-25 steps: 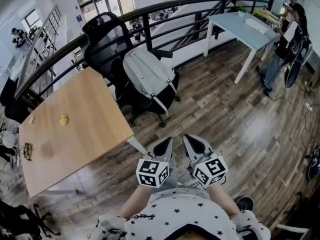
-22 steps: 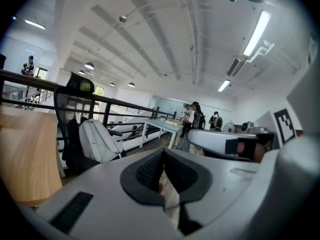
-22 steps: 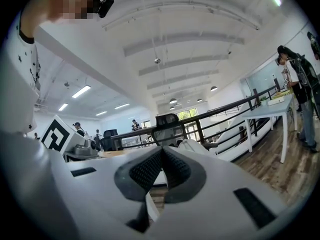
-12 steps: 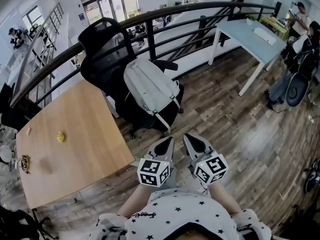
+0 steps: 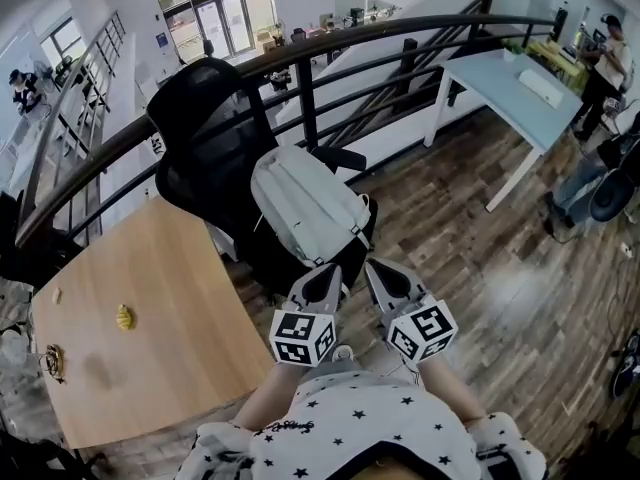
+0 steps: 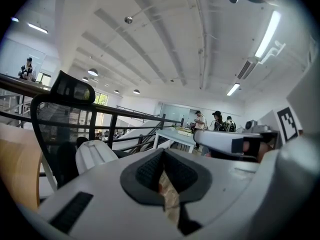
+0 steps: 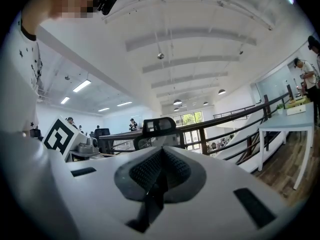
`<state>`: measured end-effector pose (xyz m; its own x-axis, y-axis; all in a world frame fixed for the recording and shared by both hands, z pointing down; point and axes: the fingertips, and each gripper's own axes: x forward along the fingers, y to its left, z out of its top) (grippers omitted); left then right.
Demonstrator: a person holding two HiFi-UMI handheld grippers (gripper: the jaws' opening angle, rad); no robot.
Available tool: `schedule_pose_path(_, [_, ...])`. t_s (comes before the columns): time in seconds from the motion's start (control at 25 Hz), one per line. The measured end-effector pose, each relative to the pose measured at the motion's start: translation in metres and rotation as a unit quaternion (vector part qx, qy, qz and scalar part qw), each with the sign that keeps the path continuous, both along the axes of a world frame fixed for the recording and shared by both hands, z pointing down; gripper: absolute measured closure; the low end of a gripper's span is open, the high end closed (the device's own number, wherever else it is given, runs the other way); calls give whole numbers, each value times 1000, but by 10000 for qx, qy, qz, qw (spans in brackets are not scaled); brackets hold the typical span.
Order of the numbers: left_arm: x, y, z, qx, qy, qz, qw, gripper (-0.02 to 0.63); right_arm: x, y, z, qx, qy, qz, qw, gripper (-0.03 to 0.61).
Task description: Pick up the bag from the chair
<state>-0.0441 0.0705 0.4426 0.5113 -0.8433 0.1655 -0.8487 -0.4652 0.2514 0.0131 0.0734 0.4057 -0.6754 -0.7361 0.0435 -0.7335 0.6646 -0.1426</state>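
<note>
- Grey bag (image 5: pixel 308 206) leaned against the backrest of the black chair (image 5: pixel 200 133).
- Left gripper (image 5: pixel 328 273) and right gripper (image 5: pixel 378 270): jaws together, empty, near bag.

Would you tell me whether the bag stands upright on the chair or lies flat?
Upright, leaning back: the bag rests against the backrest of the chair.
</note>
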Motion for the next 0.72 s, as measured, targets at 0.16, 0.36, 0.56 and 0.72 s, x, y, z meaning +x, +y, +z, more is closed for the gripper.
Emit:
schedule_pose_path(0.16, [-15,-36,0,11,8,-168,9999,601,-8,-34,2,-9,-50,-29,10000,583])
schedule_pose_path(0.36, [-33,-65,6,-96,60,-475,9988,601,-19,-66,10,-151,-34,-213,9997,583])
schedule_pose_path(0.56, [-46,-102,12,-99,45,-889,9960,601,-30,-111,17,-168,-102,-532,9984,583])
schedule_pose_path(0.72, [-55,-143,15,-52,82,-1432,9896,601,-35,-158,16,-77,-69,-975,9952,583])
